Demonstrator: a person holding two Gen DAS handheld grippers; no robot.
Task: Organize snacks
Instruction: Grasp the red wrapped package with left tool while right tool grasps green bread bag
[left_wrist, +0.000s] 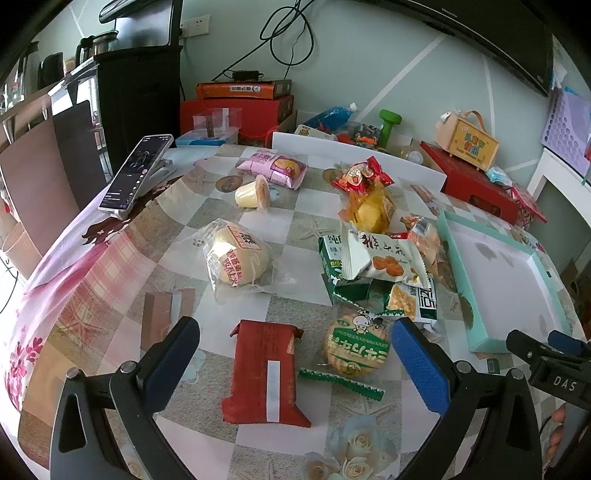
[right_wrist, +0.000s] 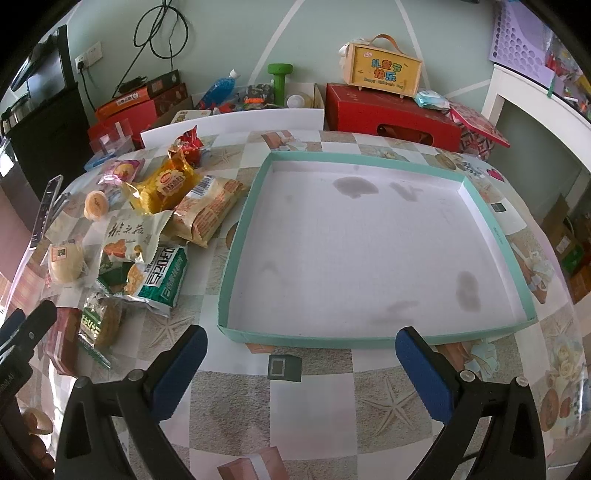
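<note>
Several wrapped snacks lie on the patterned table. In the left wrist view my left gripper (left_wrist: 295, 354) is open and empty, its jaws on either side of a red packet (left_wrist: 264, 373) and a round green biscuit pack (left_wrist: 356, 347). A bun in clear wrap (left_wrist: 236, 254), a white and green packet pile (left_wrist: 380, 269), a yellow pack (left_wrist: 371, 208) and a pudding cup (left_wrist: 253, 194) lie beyond. A shallow teal-rimmed box (right_wrist: 240, 229) stands empty. My right gripper (right_wrist: 301, 363) is open and empty just before its near rim (right_wrist: 332, 338).
A phone on a stand (left_wrist: 135, 171) sits at the table's left edge. Red boxes (right_wrist: 391, 114), a green dumbbell (right_wrist: 279, 83) and a yellow gift box (right_wrist: 382, 72) line the back. A small dark square tag (right_wrist: 283, 367) lies between my right jaws.
</note>
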